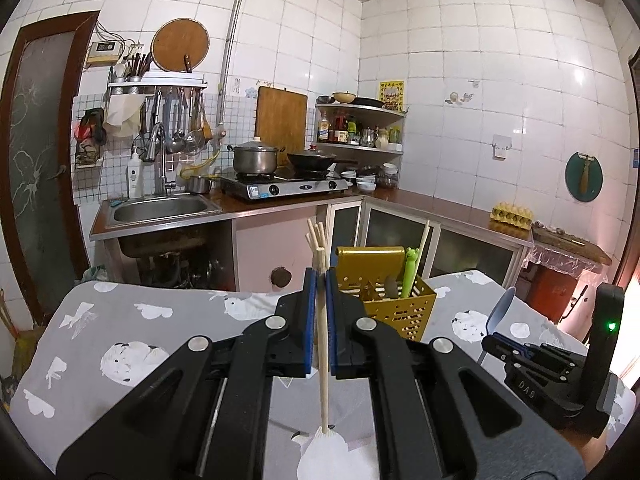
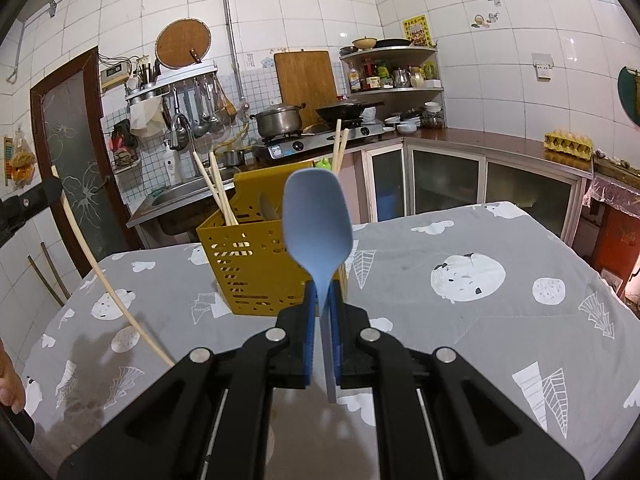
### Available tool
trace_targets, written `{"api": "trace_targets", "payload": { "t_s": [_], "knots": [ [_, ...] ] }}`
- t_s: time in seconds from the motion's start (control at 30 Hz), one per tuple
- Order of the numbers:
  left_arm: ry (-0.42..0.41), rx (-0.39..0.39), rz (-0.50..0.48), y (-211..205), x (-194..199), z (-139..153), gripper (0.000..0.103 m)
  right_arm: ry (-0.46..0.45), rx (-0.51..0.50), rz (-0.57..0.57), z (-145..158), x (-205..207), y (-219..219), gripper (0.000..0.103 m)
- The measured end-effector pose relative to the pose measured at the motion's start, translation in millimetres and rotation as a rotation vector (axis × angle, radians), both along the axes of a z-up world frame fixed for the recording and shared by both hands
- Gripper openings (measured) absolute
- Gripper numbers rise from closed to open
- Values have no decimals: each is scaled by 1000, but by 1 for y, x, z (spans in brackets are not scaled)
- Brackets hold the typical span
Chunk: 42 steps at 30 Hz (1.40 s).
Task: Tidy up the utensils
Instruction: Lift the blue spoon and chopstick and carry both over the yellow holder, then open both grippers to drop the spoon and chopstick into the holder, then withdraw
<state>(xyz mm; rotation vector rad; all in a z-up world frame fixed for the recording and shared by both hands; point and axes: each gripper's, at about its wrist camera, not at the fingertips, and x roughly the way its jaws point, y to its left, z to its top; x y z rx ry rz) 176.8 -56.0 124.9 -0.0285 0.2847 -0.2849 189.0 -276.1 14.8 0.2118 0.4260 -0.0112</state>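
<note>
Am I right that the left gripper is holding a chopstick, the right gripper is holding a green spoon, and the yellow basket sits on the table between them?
Not quite. The spoon in the right gripper is light blue, not green; the right wrist view shows it clearly. The rest holds: the left gripper is shut on a chopstick, and the yellow basket sits on the table.

The left hand-held gripper [image 1: 321, 280] is closed tight on a long wooden chopstick [image 1: 322, 352]. The stick goes up toward 12 o'clock and down toward 6 o'clock. At about 1 o'clock from it, a yellow basket [image 1: 396, 312] stands on the desk [image 1: 160, 332], which has a grey cloth with white shapes. A green frog pen [image 1: 411, 270] sticks up in the basket. Over at 3 o'clock, the right hand-held gripper [image 1: 490, 338] holds a blue spoon [image 1: 500, 310].
</note>
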Motion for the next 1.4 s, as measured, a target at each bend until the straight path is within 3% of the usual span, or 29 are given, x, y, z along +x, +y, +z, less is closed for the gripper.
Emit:
{"api": "trace_targets", "payload": {
  "t_s": [0.2,0.4,0.63,0.77,0.87,1.07,1.3,1.4],
  "knots": [
    [-29,-9,-10,-5,7,16,4,-33,-9,1,19,5,-3,7],
    [-85,-17,-19,-16,25,53,4,-106,-31,5,65,22,-5,7],
    [-175,-14,-7,-36,66,103,4,-169,-43,11,114,58,-8,7],
    [-189,-12,-8,-48,94,113,4,-172,-30,17,126,87,-11,7],
    [-179,-10,-14,-55,114,106,4,-161,-17,20,121,108,-12,7],
    [-92,-7,-32,-58,152,60,4,-95,-14,28,86,139,-13,7],
    [26,30,-20,-57,170,1,4,8,-26,29,42,155,-11,7],
    [72,43,-7,-53,171,-9,4,68,-30,24,32,160,-14,9]
  ]
}}
